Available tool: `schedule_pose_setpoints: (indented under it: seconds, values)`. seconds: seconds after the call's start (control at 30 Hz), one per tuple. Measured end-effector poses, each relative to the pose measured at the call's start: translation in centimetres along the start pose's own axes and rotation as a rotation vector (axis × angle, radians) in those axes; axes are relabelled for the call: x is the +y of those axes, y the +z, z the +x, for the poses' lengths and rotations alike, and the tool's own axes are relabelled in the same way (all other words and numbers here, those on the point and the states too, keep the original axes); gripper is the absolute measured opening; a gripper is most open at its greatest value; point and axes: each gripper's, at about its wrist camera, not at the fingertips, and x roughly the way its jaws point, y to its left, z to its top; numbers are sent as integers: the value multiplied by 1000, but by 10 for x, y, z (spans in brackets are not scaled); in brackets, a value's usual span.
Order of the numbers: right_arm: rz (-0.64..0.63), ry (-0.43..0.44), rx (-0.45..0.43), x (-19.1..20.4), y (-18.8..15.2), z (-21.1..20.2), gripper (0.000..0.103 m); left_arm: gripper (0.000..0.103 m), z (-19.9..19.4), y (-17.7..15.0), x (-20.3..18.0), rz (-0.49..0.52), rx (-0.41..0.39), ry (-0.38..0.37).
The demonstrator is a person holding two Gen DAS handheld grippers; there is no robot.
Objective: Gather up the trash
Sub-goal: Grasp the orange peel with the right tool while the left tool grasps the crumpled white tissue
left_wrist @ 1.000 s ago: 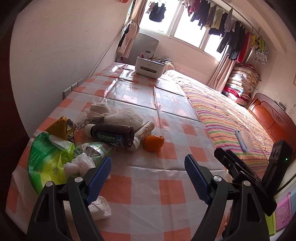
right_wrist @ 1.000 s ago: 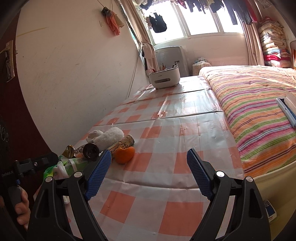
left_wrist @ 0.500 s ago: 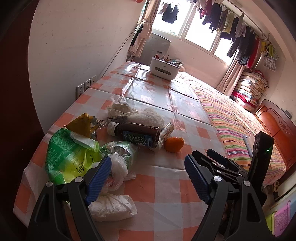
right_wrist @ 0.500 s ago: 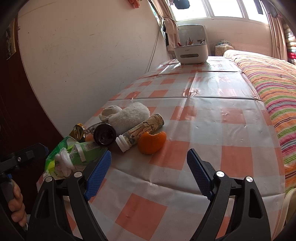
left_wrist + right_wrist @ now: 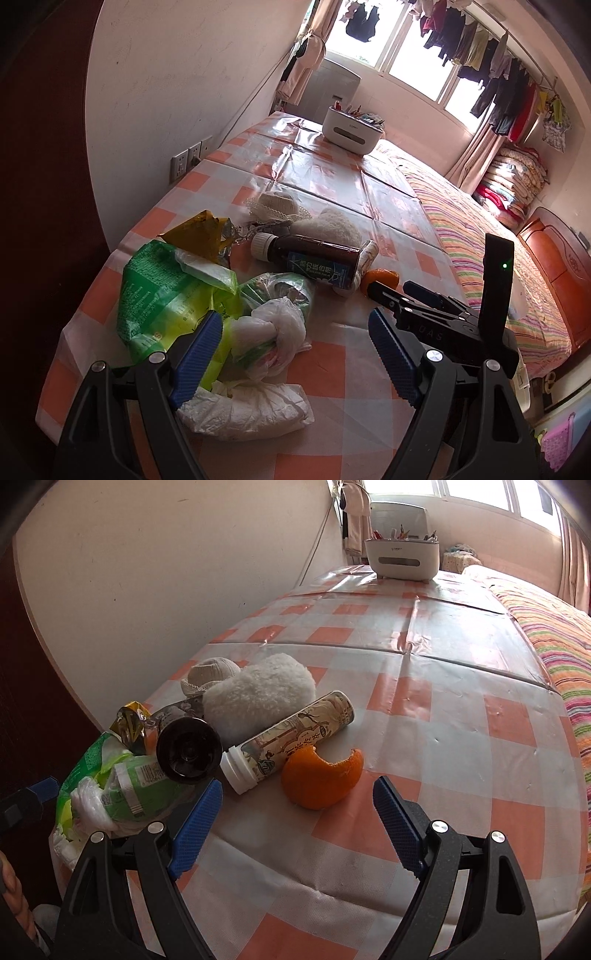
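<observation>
Trash lies in a heap at the near left of the checked table (image 5: 461,686). In the right wrist view, an orange peel (image 5: 319,777) sits just beyond my open, empty right gripper (image 5: 295,825), beside a patterned bottle (image 5: 291,734) and a dark bottle (image 5: 186,751). In the left wrist view, my open, empty left gripper (image 5: 293,354) hovers over a knotted white plastic bag (image 5: 275,326), a green bag (image 5: 162,291) and crumpled tissue (image 5: 251,410). The dark bottle (image 5: 314,260), the peel (image 5: 382,278) and a yellow wrapper (image 5: 201,230) lie beyond. The right gripper (image 5: 436,317) shows there too.
A fluffy white pad (image 5: 258,694) and a knitted white piece (image 5: 212,672) lie behind the bottles. A white organiser box (image 5: 402,559) stands at the table's far end. A striped bed (image 5: 491,258) runs along the right. A wall with sockets (image 5: 186,158) borders the left.
Both grippers have moved closer to the trash heap. The right gripper now sits close behind the orange peel; the left is over the bags. Both stay open.
</observation>
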Motion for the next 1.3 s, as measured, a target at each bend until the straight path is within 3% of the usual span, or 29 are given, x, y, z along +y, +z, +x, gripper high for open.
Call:
schedule_pose_setpoints:
  seconds: [0.17, 0.23, 0.4, 0.77, 1.0, 1.07, 1.13, 1.17, 1.3]
  values:
    - [6, 1, 52, -2, 8, 17, 82, 79, 1, -3, 10, -12, 43, -22]
    - [9, 15, 72, -3, 10, 23, 78, 79, 1, -4, 13, -5, 59, -24]
    - [-14, 41, 86, 0, 10, 26, 34, 79, 3, -14, 12, 49, 112, -6]
    - [-25, 46, 64, 5, -2, 10, 27, 79, 12, -33, 4, 187, 199, 19]
    - [43, 81, 30, -7, -8, -14, 27, 78, 18, -37, 1, 249, 196, 19]
    - [56, 84, 10, -10, -8, -22, 27, 65, 22, -40, -2, 268, 212, 22]
    - [67, 90, -12, -12, -7, -31, 27, 39, 28, -41, -2, 264, 244, 9]
    - [72, 95, -19, -13, -7, -34, 27, 34, 32, -42, -2, 257, 264, -5]
    - [85, 110, -51, -16, -8, -48, 28, 32, 34, -43, -2, 251, 256, -16]
